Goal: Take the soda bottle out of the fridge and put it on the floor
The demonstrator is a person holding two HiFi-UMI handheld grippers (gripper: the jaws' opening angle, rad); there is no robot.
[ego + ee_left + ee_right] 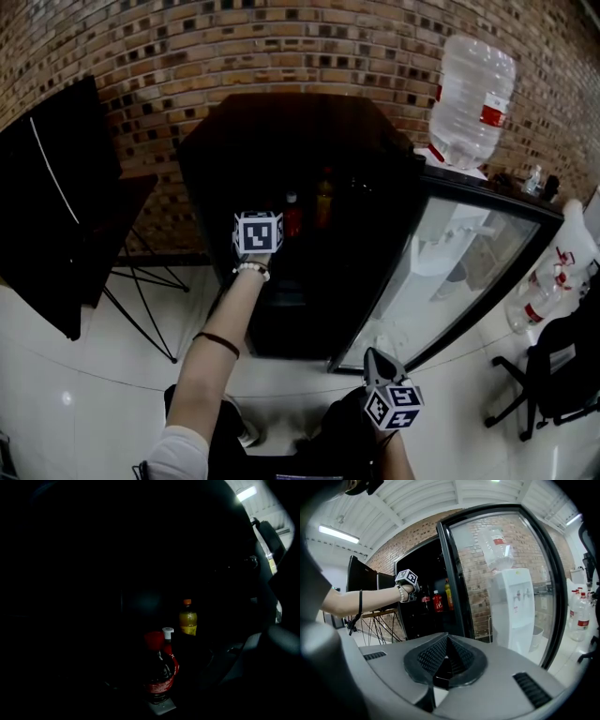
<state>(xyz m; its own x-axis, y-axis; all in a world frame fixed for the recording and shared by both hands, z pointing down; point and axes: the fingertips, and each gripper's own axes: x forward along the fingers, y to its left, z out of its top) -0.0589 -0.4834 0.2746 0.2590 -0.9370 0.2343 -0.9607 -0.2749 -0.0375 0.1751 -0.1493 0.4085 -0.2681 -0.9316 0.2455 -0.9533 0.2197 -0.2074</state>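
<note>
The black fridge (309, 141) stands open, its glass door (459, 272) swung out to the right. On a dark shelf stands the soda bottle (157, 674), dark with a red cap and red label. Behind it are a red bottle with a white cap (168, 637) and an orange drink bottle (188, 618). My left gripper (259, 234) reaches into the fridge just in front of the soda bottle. Its jaws stand wide and are mostly lost in the dark; no pad touches the bottle. My right gripper (447, 660) hangs low in front of the fridge, shut and empty.
A water dispenser (513, 606) with a big upturned bottle (473, 89) stands right of the fridge behind the door. A black folding table (56, 206) on thin legs is at the left. An office chair (553, 375) and spare water bottles (544, 291) sit at the right.
</note>
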